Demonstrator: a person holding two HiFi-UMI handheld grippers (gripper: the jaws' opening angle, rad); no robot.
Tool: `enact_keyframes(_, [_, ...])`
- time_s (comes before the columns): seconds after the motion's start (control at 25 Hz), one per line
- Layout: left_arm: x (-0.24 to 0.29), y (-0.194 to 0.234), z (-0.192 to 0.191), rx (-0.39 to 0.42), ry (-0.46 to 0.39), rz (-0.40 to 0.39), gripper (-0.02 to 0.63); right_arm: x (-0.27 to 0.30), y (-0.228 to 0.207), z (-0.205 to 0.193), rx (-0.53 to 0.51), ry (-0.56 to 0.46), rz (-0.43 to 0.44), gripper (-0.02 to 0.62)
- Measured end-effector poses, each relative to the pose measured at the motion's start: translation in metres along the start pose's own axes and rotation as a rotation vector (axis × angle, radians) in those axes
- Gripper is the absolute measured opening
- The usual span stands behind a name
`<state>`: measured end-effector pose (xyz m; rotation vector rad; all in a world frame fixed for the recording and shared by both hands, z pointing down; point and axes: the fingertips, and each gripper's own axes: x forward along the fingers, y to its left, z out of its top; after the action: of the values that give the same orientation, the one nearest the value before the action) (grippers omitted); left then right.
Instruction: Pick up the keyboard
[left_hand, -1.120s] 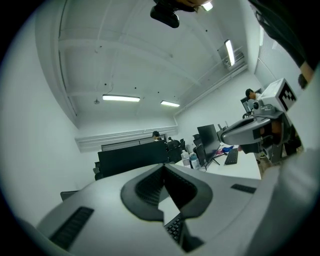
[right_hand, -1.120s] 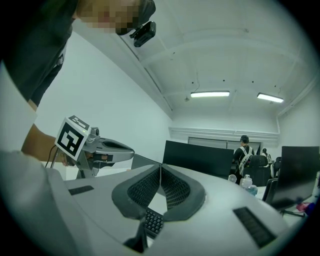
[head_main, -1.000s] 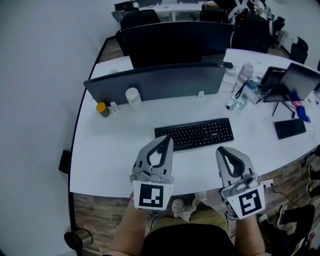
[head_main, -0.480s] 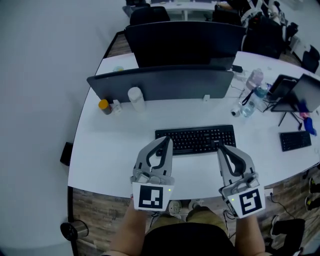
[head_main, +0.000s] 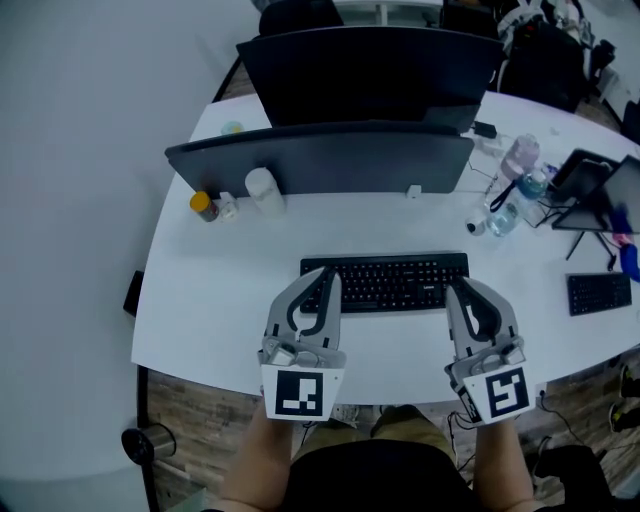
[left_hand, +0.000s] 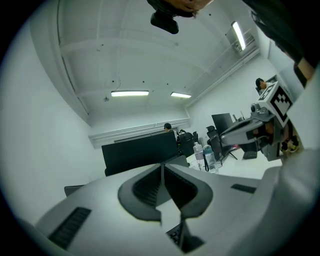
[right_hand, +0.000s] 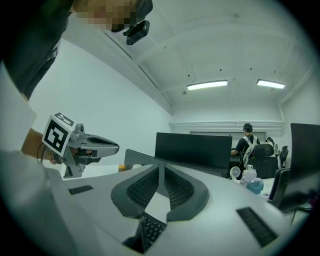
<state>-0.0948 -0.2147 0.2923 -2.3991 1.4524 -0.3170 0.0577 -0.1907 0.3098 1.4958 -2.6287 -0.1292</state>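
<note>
Both grippers are held level over the white desk (head_main: 200, 300). The left gripper (head_main: 327, 276) and the right gripper (head_main: 463, 288) each have their jaws pressed together with nothing between them. Their tips reach the two ends of the black keyboard (head_main: 385, 281), which lies flat on the desk; whether they touch it is unclear. Beyond it stands a grey divider panel (head_main: 320, 160), with water bottles (head_main: 520, 165) to the right.

The keyboard (head_main: 385, 282) is black, the table (head_main: 210, 300) white, the left gripper (head_main: 322, 277) and right gripper (head_main: 468, 289) pale grey with black-and-white square markers (ribbed pads (right_hand: 144, 188) darker grey), the divider (head_main: 320, 160) dark grey.
</note>
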Motion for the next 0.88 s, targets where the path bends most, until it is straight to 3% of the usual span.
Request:
enact_keyframes(0.04, [0.004, -0.005, -0.001, -0.019, -0.003, -0.013, 0.013, 0.002, -0.005, -0.004, 0.011, 0.004, 0.006, 0.040])
enact_keyframes(0.08, [0.009, -0.010, -0.002, -0.059, -0.005, -0.034, 0.069, 0.004, -0.010, -0.009, 0.026, 0.009, 0.015, 0.072])
enact_keyframes(0.12, [0.014, -0.017, -0.005, -0.107, -0.002, -0.058, 0.226, 0.006, -0.016, -0.015, 0.044, 0.015, 0.024, 0.208])
enact_keyframes(0.16, [0.019, -0.022, -0.008, -0.141, 0.006, -0.074, 0.329, 0.008, -0.023, -0.021, 0.062, 0.023, 0.027, 0.266])
enact_keyframes(0.88, [0.043, -0.056, -0.051, -0.129, 0.159, -0.020, 0.336, 0.005, -0.094, -0.095, 0.117, 0.141, 0.052, 0.276])
